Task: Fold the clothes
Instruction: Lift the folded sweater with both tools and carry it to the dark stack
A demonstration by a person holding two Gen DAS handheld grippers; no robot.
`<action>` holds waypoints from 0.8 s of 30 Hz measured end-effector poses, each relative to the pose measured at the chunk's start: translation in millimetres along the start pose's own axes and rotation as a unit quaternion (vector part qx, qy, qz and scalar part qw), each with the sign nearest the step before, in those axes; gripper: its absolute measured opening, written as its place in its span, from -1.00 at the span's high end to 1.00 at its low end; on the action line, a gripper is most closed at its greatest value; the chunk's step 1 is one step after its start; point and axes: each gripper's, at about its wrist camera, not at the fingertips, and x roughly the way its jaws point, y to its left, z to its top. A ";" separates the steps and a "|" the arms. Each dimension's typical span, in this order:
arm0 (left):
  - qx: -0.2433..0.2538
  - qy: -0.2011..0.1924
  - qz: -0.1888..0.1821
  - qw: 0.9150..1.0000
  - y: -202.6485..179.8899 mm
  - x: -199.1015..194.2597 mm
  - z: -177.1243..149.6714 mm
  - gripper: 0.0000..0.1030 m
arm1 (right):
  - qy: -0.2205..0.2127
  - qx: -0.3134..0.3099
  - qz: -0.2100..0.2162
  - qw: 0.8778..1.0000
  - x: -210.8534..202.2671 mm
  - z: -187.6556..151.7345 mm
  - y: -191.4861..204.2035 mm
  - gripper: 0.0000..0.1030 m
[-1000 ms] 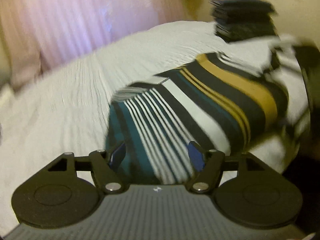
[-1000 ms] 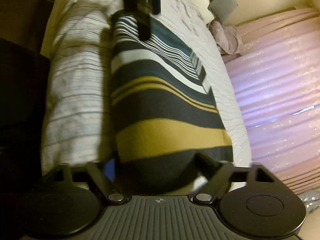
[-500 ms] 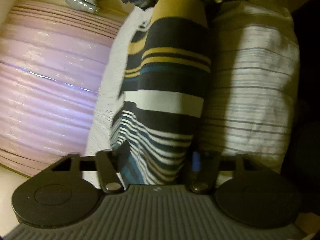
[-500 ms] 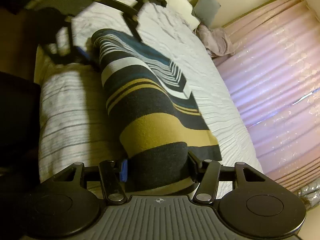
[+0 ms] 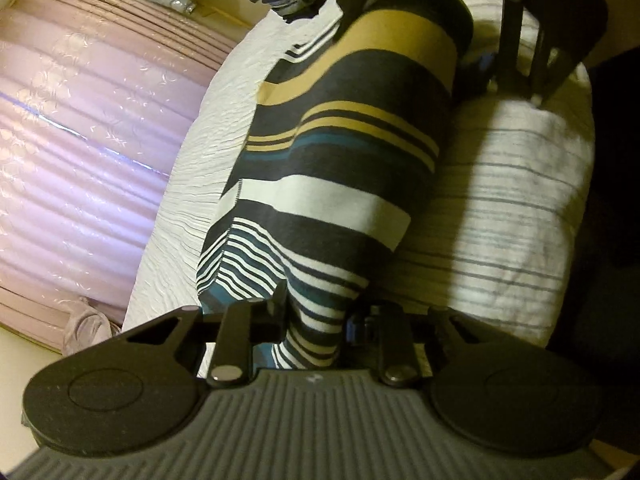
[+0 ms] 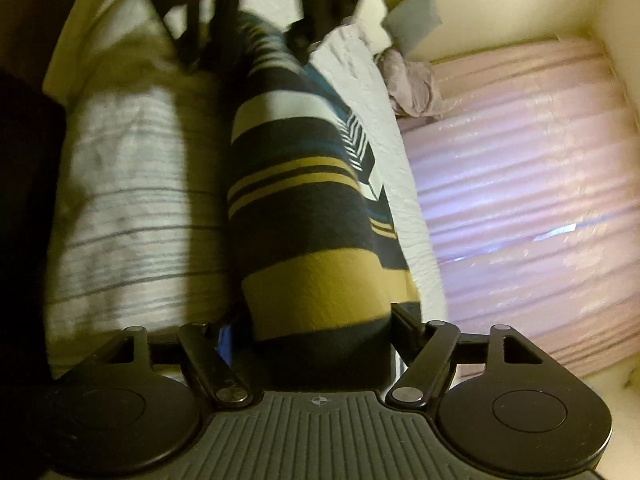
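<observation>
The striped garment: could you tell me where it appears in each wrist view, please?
Left wrist: striped garment runs up the centre from the left gripper.
Right wrist: it runs up the centre from the right gripper.
Shared landmark: pink curtain.

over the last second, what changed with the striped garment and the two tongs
The left tongs swung round from looking across the bed to facing the right tongs along the striped garment, and closed tighter on its thin-striped end. The garment went from lying spread on the white bedspread to being stretched between both tongs. The right tongs stayed clamped on the mustard-and-black end; bedspread and pink curtain are unchanged.
</observation>
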 end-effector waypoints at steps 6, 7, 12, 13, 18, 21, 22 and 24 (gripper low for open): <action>0.019 -0.004 0.026 0.999 -13.0 1.8 -3.4 0.45 | 0.001 0.018 0.025 1.000 6.8 0.4 -13.0 -0.14; 0.029 -0.002 0.036 0.999 -17.5 2.2 -4.0 0.44 | 0.001 0.020 0.027 0.999 4.6 0.0 -15.9 -0.09; 0.061 0.008 0.070 0.996 -26.3 8.7 -3.0 0.38 | -0.007 0.039 0.033 0.999 -4.8 -1.0 -30.8 -0.04; 0.065 0.012 0.072 0.995 -25.3 11.3 -1.9 0.38 | -0.010 0.043 0.034 0.998 -5.4 -1.3 -34.3 -0.03; 0.078 0.029 0.077 0.994 -19.5 23.7 3.8 0.54 | -0.047 0.060 0.042 0.996 -7.1 -4.7 -50.8 -0.03; 0.081 0.035 0.067 0.994 -8.1 26.0 9.0 0.60 | -0.085 0.080 0.058 0.991 -4.1 -12.9 -68.5 -0.03; 0.084 0.036 0.064 0.994 -3.6 26.2 10.1 0.61 | -0.100 0.087 0.063 0.989 -3.1 -15.5 -75.3 -0.03; 0.082 0.041 0.053 0.994 8.3 24.0 15.4 0.63 | -0.122 0.097 0.078 0.985 0.1 -19.5 -91.1 -0.03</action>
